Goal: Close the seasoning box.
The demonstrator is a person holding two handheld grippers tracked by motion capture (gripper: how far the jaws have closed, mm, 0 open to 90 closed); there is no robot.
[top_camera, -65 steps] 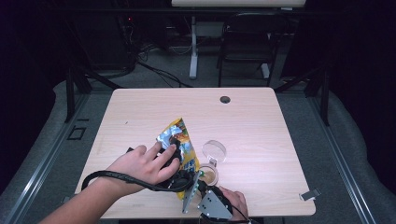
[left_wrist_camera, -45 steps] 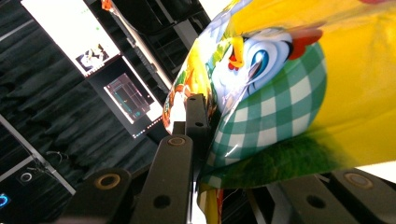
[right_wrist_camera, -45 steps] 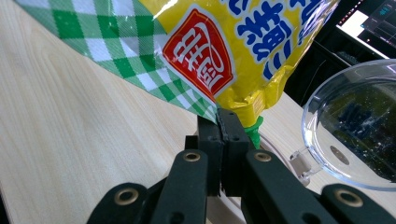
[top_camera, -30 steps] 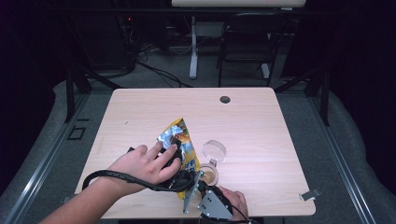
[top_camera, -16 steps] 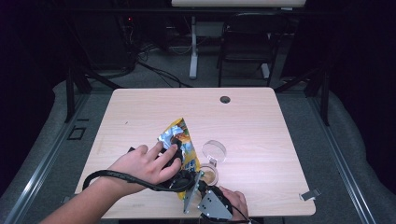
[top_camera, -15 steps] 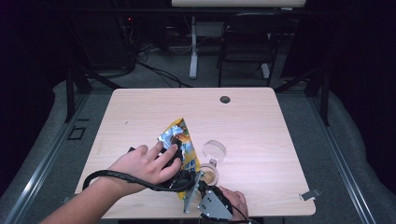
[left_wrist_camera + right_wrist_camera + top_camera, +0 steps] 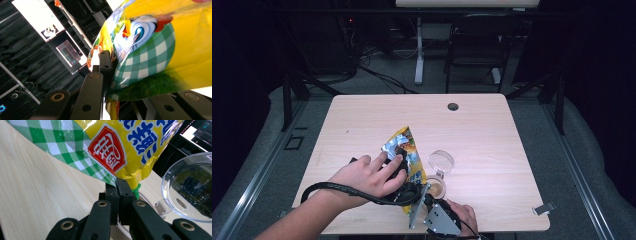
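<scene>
Snack bag [image 7: 404, 150] lies tilted near the front edge of the worktop [image 7: 492, 125], roughly midway between its left and right edges, its pointed end aimed toward the far edge. Yellow foil, green-and-white check, cartoon print.

Your left gripper [image 7: 110, 75] is clenched on the bag: in the left gripper view one black jaw presses into the glossy checked panel and the film bulges around it. From above, your left hand [image 7: 367, 175] covers that gripper, cable looping below the wrist.

Your right gripper [image 7: 118, 185] is clamped on a corner of the same bag; in the right gripper view the two jaws meet flush with the crimped yellow seam pinched between them, red seal and blue characters just above. From above it sits at the front edge, grey plate up.

Clear plastic lid [image 7: 441, 161] rests just right of the bag; a small round cup [image 7: 436, 186] sits between the lid and the front edge, close to your right gripper
</scene>
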